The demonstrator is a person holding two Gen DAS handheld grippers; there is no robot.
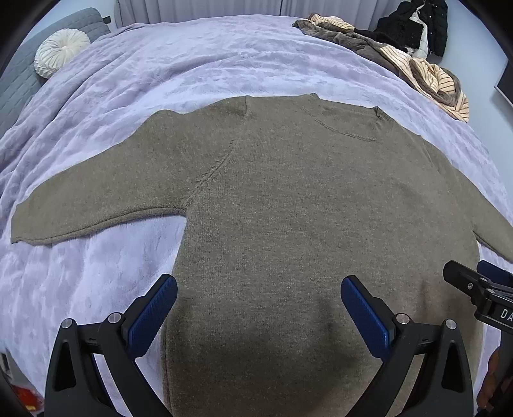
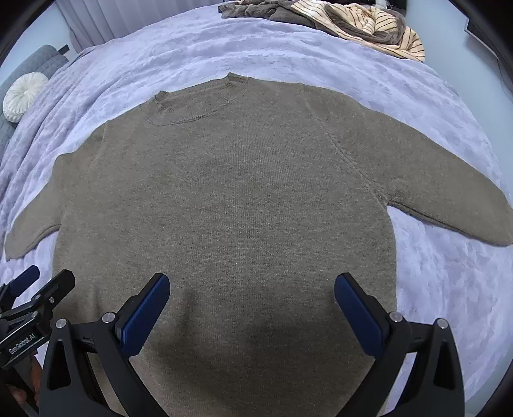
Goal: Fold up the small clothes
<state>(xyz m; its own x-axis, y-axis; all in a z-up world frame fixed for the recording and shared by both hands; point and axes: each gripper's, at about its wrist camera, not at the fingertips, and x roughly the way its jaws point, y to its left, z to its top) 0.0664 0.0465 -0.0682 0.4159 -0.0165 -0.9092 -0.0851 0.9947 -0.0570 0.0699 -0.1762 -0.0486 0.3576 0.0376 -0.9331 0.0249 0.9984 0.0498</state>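
An olive-brown knitted sweater [image 1: 288, 199] lies flat and spread out on the lavender blanket, neck away from me, both sleeves out to the sides. It also shows in the right wrist view [image 2: 231, 199]. My left gripper [image 1: 259, 285] is open and empty, hovering over the sweater's lower left part near the hem. My right gripper [image 2: 251, 282] is open and empty over the lower right part. The right gripper shows at the right edge of the left wrist view [image 1: 474, 285]; the left gripper shows at the left edge of the right wrist view [image 2: 35, 295].
The lavender fleece blanket [image 1: 160, 73] covers the bed. A pile of brown and striped clothes [image 1: 416, 61] lies at the far right corner, dark garments [image 1: 416, 25] behind it. A round white cushion [image 1: 61, 51] sits at the far left by the grey headboard.
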